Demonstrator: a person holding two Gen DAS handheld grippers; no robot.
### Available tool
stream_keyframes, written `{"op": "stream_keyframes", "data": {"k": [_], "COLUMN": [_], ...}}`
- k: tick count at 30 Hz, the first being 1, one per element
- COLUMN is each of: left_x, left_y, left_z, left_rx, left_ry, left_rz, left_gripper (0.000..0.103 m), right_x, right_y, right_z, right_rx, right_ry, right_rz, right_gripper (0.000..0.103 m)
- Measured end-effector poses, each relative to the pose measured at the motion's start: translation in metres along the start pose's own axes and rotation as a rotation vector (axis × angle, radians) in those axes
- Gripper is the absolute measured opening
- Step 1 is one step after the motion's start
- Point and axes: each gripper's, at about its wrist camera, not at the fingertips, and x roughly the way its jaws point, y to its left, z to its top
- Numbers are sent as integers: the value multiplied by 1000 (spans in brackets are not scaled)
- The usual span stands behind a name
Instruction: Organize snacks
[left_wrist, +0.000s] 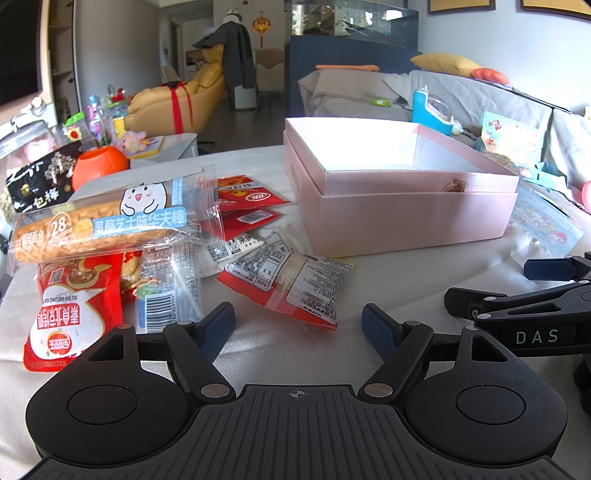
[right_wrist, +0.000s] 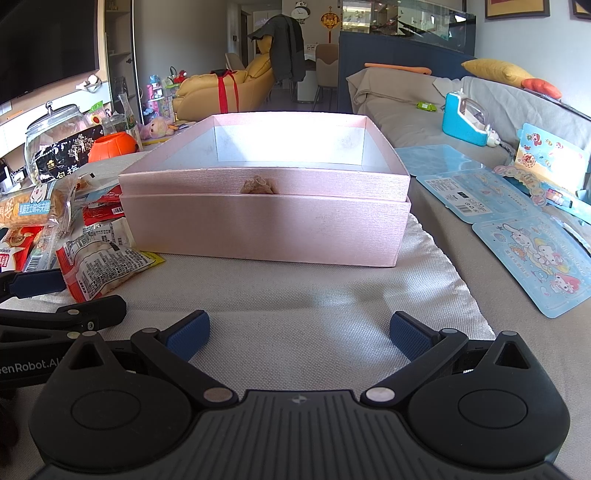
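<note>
Left claw (left_wrist: 298, 328) low over the grey woven cloth-covered bench (left_wrist: 388, 280), blue pads spread wide, pinching nothing. Right claw (right_wrist: 300, 334) alongside it, likewise spread and empty, pointed straight at the near wall of the open pale pink cardboard box (right_wrist: 266, 225). Box well ahead of the right claw, apart from both pads, seated in its slightly larger pink lid, interior white and brightly lit. Same box (left_wrist: 402, 218) ahead and to the right of the left claw.

Just ahead of the left claw, between its pads and the box: a clear-and-red wrapped snack pack with printed label (left_wrist: 295, 280), lying flat, not touching the pads. Same pack (right_wrist: 99, 266) to the left of the right claw, beside the box's near left corner. Further toward the bench's left edge, a heap: long clear-wrapped waffle stick with blue lettering (left_wrist: 103, 225) lying across a red-and-white snack pouch (left_wrist: 70, 317), small red sachets (left_wrist: 247, 199) behind. Blue cartoon sticker sheets (right_wrist: 532, 269) toward the bench's right edge, near the box.
</note>
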Motion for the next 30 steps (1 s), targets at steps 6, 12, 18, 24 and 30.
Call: {"op": "stream_keyframes", "data": {"k": [6,12,18,24,30], "left_x": [0,0,0,-2,-22], "left_y": [0,0,0,4,30], "left_z": [0,0,0,0,11], "left_rx": [0,0,0,-15,-15], "left_ry": [0,0,0,-6,13], "left_rz": [0,0,0,-30,-137], "left_gripper": [82,82,82,80,74], "right_x": [0,0,1,1,4], "right_y": [0,0,0,-1,-3], "right_z": [0,0,0,2,15], "right_rx": [0,0,0,-8,-65], "right_ry": [0,0,0,13,111], "right_rz": [0,0,0,11,69], "right_gripper": [103,103,103,103,103]}}
